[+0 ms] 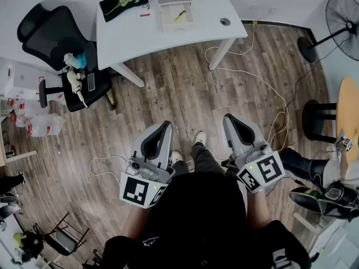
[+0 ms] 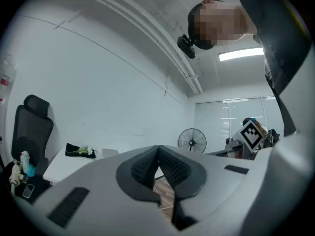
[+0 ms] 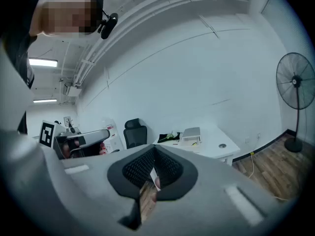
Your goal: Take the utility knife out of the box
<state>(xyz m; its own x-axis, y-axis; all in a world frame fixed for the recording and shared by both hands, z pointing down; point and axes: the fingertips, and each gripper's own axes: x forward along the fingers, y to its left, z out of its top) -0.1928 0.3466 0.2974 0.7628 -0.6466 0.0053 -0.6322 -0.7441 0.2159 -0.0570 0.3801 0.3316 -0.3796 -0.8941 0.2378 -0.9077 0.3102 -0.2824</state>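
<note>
1. Standing well back from the counter (image 1: 129, 35), the person holds both tools close to the body over the wooden floor, pointing roughly toward the counter.
2. Left hand-held gripper (image 1: 166, 126): jaws fully together, pads meeting at the tip, nothing between them.
3. Right hand-held gripper (image 1: 230, 120): jaws also together at the tip and empty. Only floor shows through the gap lower down.
4. The open box (image 1: 168, 21) sits on the far part of the counter, its lid behind it and a black cloth (image 1: 115, 5) with flowers just beside it on the left.
5. A small yellowish item inside the box is, by my reading, the utility knife (image 1: 180, 15). It is still in the box, untouched.
6. Key relation: the knife lies straight ahead, well apart from both tools. Its long axis appears to run diagonally in the head view, though it is too small to be certain.
7. The box lines up more with the left tool, so I judge the left hand slightly nearer.
8. Judgement: the approach has not begun. The jaws must open before any grasp.
</note>
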